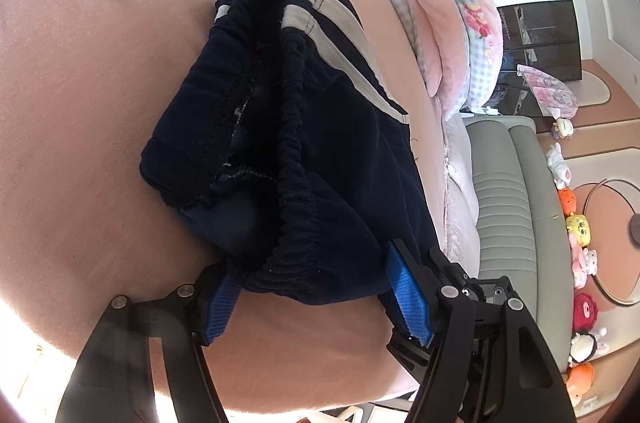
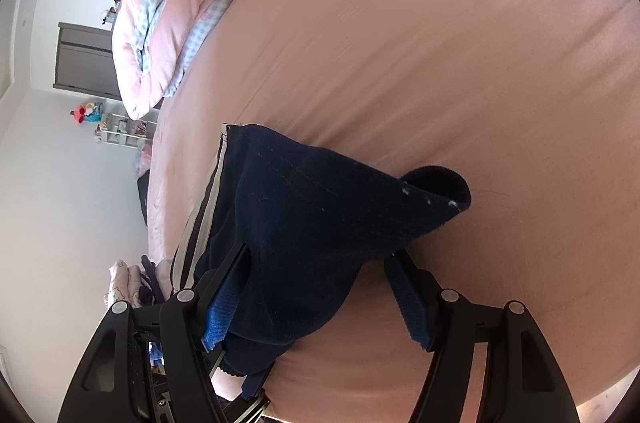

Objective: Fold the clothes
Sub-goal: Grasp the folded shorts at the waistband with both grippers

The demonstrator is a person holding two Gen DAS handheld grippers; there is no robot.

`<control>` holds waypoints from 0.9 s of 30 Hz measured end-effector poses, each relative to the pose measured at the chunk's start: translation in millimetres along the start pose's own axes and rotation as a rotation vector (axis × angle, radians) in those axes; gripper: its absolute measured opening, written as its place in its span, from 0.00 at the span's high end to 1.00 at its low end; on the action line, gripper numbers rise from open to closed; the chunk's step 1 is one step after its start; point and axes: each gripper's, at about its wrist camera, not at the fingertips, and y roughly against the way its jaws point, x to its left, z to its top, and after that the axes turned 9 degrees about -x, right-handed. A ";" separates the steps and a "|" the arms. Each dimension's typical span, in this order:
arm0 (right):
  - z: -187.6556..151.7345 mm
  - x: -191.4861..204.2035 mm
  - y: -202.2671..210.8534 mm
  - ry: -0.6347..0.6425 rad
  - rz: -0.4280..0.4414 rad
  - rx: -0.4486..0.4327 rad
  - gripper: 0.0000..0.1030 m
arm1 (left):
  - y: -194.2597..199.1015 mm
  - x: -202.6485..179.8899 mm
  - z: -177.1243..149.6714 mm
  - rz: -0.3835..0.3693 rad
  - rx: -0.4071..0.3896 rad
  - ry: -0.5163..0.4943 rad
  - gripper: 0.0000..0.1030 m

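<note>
Left wrist view: my left gripper (image 1: 316, 297) has its fingers clamped on the waistband of the navy shorts (image 1: 288, 127), over the pink bed (image 1: 100, 103). Right wrist view: my right gripper (image 2: 316, 297) is clamped on the shorts' (image 2: 304, 215) bunched cloth, near the bed's (image 2: 440, 63) left edge.

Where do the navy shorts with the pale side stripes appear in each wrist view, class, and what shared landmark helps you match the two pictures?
Left wrist view: the navy shorts fill the centre, elastic waistband running down to the left tongs.
Right wrist view: the shorts lie lower centre, bunched between the right tongs, stripes on the left.
Shared landmark: the pink checked quilt at the edge of the pink bed sheet.
</note>
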 end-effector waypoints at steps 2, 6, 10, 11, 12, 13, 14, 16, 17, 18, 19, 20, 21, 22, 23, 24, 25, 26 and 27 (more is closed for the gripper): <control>-0.9 -2.9 2.5 -0.016 0.017 0.010 0.33 | -1.1 5.1 1.7 -0.007 0.004 0.023 0.35; -4.4 1.1 1.3 0.024 0.008 0.026 0.33 | -3.3 6.7 3.5 -0.002 0.011 0.038 0.35; -7.6 9.0 0.8 0.090 -0.024 0.009 0.33 | -3.9 0.9 2.2 0.027 0.008 -0.008 0.43; -8.1 10.3 1.5 0.100 -0.031 -0.002 0.34 | -2.0 2.0 2.2 0.051 0.008 -0.020 0.48; -8.6 11.7 2.1 0.111 -0.038 -0.013 0.35 | -0.1 3.1 2.2 0.075 0.008 -0.032 0.60; -7.8 12.5 2.4 0.120 -0.051 -0.025 0.37 | 0.3 3.9 3.1 0.090 0.010 -0.044 0.70; -6.6 13.2 2.6 0.129 -0.065 -0.039 0.46 | 0.7 4.6 4.1 0.104 0.013 -0.056 0.73; -4.2 14.5 -0.3 0.140 -0.075 -0.048 0.59 | 2.2 6.7 6.9 0.097 0.020 -0.068 0.80; -3.0 15.2 -2.1 0.144 -0.078 -0.051 0.66 | 2.9 7.8 8.3 0.093 0.024 -0.074 0.80; -2.4 15.6 -2.9 0.144 -0.071 -0.057 0.76 | 3.7 8.8 9.7 0.089 0.027 -0.080 0.81; -2.4 16.2 -2.7 0.143 -0.061 -0.067 0.78 | 4.9 8.5 11.3 0.086 0.032 -0.087 0.81; -2.5 17.0 -2.2 0.142 -0.053 -0.078 0.80 | 6.4 7.0 12.8 0.089 0.033 -0.106 0.81; -2.5 19.5 -1.8 0.152 -0.050 -0.088 0.82 | 7.9 5.5 14.3 0.091 0.034 -0.124 0.81; -3.0 23.6 -1.8 0.173 -0.055 -0.096 0.82 | 9.4 4.0 15.7 0.093 0.035 -0.143 0.81; -3.5 28.2 -1.9 0.197 -0.062 -0.102 0.82 | 11.9 2.1 17.2 0.097 0.034 -0.166 0.81; -4.7 32.5 -1.6 0.223 -0.068 -0.105 0.83 | 14.1 2.5 19.1 0.096 0.039 -0.169 0.81; -7.0 35.3 -1.3 0.247 -0.081 -0.103 0.83 | 16.3 3.0 21.0 0.096 0.043 -0.172 0.81; -9.7 37.5 -1.2 0.271 -0.096 -0.100 0.83 | 18.5 3.5 23.0 0.096 0.047 -0.176 0.81; -12.2 39.4 -1.0 0.290 -0.106 -0.098 0.83 | 20.1 5.9 25.2 0.094 0.058 -0.165 0.81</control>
